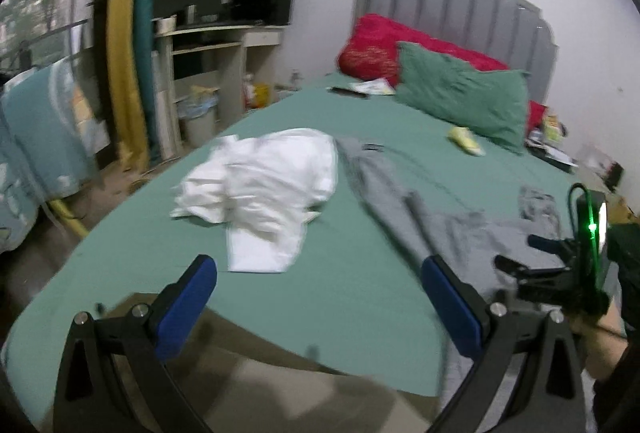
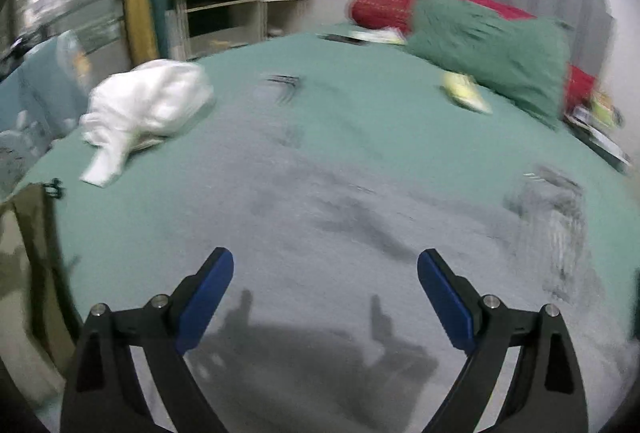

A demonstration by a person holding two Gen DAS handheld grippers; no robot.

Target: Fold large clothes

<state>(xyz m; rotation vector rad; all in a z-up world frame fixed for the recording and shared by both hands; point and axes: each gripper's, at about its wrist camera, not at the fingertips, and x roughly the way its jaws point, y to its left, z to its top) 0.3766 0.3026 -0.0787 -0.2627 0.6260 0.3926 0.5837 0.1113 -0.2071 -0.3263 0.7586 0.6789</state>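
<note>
Matt green cloth sheet [image 1: 352,297] covers bed; crumpled white cloth [image 1: 264,181] and soft grey garment [image 2: 320,233] on it. Headboard [image 1: 460,5] padded, faintly glossy. Gripper pads [image 2: 208,297] smooth blue, arms matt black plastic, screws metal.

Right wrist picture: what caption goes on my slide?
Open right gripper above a grey garment spread on the green bed.

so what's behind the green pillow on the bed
A red pillow or blanket lies behind the green pillow, against the grey headboard. The green pillow covers its lower right part, so its full shape cannot be seen.
</note>
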